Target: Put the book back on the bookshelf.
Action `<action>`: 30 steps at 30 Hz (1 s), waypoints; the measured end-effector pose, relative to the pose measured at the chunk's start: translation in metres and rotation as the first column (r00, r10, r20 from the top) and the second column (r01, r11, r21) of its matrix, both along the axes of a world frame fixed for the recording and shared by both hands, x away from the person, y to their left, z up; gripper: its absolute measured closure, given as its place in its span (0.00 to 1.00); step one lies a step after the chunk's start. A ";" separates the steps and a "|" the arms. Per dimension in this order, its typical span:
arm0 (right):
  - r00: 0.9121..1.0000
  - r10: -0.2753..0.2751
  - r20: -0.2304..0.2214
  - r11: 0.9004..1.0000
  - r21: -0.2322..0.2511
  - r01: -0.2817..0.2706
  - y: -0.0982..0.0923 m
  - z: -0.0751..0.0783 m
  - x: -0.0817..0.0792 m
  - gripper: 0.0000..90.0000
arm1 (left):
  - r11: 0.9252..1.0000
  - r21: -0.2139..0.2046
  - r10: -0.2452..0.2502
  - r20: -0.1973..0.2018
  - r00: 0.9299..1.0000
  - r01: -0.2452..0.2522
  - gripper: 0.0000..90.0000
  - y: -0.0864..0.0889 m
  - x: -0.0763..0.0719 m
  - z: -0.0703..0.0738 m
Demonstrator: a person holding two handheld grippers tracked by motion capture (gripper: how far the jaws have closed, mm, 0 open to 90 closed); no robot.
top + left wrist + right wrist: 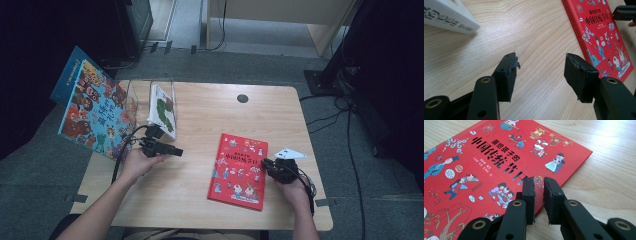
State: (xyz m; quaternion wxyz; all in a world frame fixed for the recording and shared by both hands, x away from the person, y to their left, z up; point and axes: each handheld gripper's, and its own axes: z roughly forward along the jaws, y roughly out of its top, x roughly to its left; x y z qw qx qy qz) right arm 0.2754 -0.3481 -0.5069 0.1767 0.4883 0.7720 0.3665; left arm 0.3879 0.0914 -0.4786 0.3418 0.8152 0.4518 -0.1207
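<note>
Here the right tongs (pixel 539 185) hang nearly closed over the red book's (pixel 486 170) edge.

Both forearms are bare, no sleeves. The left tongs (pixel 176 150) and right tongs (pixel 266 163) are black, with brass-ringed holes, worn dark pads (pixel 580 75), black cables and a grey three-cornered plate (pixel 290 153).

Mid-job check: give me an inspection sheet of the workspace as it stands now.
Surface: wooden table, round hole at the far edge.
Job's things: red book flat, cover up.
Clutter: white book leaning in a clear rack; blue book overhanging the left edge.
Grippers: left gripper open over bare wood; right gripper nearly closed at the red book's edge, grip unclear.
Cables: one trailing from each gripper; more on the floor.
Surroundings: grey floor, dark stands.
</note>
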 end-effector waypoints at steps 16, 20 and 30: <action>0.998 -0.041 -0.051 0.999 -0.020 0.040 -0.007 0.000 -0.004 0.94 | 0.999 -0.027 0.021 -0.002 1.000 -0.021 0.48 0.004 -0.001 -0.001; 0.997 -0.053 -0.063 0.999 -0.009 0.053 -0.007 -0.001 -0.004 0.97 | 0.999 -0.029 0.018 -0.001 1.000 -0.018 0.48 0.003 -0.001 -0.001; 0.997 -0.003 -0.079 1.000 -0.012 0.002 0.007 -0.004 0.000 0.97 | 1.000 -0.021 0.004 0.007 1.000 -0.004 0.48 0.001 -0.004 -0.002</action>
